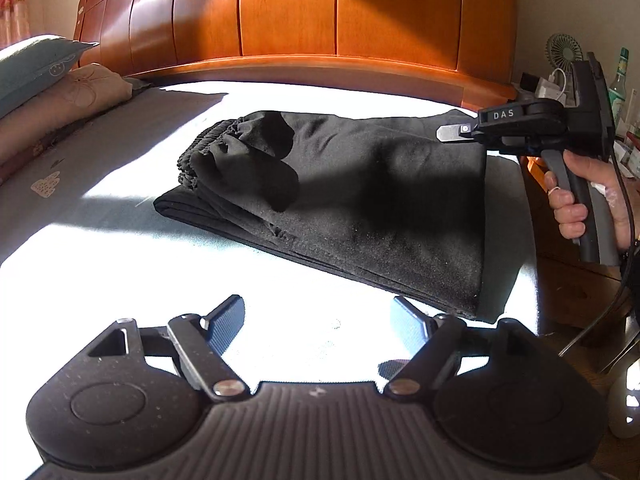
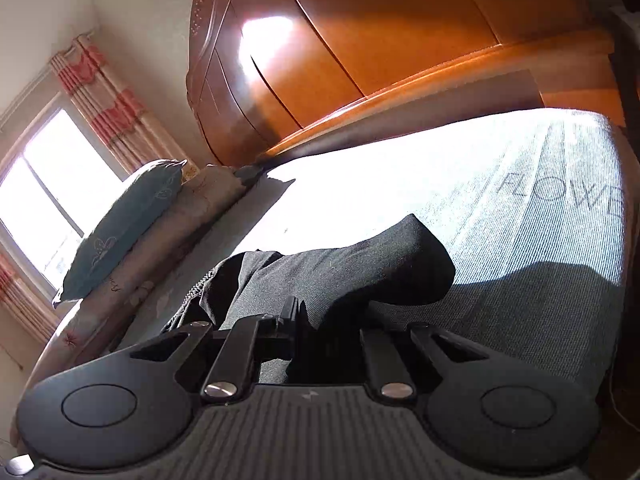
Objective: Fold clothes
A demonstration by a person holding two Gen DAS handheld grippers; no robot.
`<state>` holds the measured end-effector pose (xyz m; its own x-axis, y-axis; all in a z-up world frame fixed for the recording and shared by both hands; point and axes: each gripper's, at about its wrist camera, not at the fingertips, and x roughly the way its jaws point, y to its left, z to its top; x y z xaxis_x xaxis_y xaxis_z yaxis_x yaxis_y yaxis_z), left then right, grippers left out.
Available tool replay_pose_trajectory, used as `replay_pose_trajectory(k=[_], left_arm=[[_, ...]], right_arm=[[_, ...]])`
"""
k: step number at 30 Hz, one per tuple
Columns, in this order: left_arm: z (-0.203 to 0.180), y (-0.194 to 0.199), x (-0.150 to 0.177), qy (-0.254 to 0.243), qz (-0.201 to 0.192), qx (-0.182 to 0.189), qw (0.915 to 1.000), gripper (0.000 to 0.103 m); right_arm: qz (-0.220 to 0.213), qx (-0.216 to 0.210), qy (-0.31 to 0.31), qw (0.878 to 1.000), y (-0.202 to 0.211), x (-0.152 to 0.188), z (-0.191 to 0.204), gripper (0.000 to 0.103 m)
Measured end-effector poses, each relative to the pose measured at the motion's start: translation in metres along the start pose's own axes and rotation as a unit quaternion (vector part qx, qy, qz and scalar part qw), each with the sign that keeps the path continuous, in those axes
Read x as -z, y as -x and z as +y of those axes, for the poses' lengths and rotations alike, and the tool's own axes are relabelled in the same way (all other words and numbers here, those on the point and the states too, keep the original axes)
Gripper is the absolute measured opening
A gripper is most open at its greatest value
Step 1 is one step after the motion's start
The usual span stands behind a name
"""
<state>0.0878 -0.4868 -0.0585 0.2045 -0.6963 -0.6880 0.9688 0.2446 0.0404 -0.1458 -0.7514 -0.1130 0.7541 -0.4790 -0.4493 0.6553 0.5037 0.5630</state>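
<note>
One corner of the black trousers [image 2: 352,272] hides the right tongs' [image 2: 316,320] tips.

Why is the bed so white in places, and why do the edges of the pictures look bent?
Left wrist view: sunlight blows out the bedsheet around the black trousers; the headboard bows from the fisheye lens. Right wrist view: tilted, with glare on the sheet and a bright window.

L wrist cam: near bed edge, angled down toward headboard [image 1: 320,12]. R wrist cam: low, rolled, close over bed [image 2: 540,216]. Both share black clothes [image 1: 360,184], pillows [image 2: 128,216].
</note>
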Motion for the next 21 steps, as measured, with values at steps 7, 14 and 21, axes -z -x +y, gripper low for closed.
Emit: replay_pose_trajectory(k=[7, 14, 21], left_arm=[[0.027, 0.024, 0.011, 0.044, -0.003, -0.003, 0.999, 0.08], [0.067, 0.059, 0.031, 0.097, -0.006, 0.0, 0.9953, 0.085], [0.129, 0.068, 0.047, 0.129, -0.013, 0.016, 0.9915, 0.087]], right_arm=[[-0.002, 0.127, -0.001, 0.992, 0.028, 0.004, 0.02, 0.042], [-0.029, 0.064, 0.137, 0.988, 0.012, 0.019, 0.131, 0.045], [0.022, 0.072, 0.288, 0.955, -0.09, 0.055, 0.219, 0.044]])
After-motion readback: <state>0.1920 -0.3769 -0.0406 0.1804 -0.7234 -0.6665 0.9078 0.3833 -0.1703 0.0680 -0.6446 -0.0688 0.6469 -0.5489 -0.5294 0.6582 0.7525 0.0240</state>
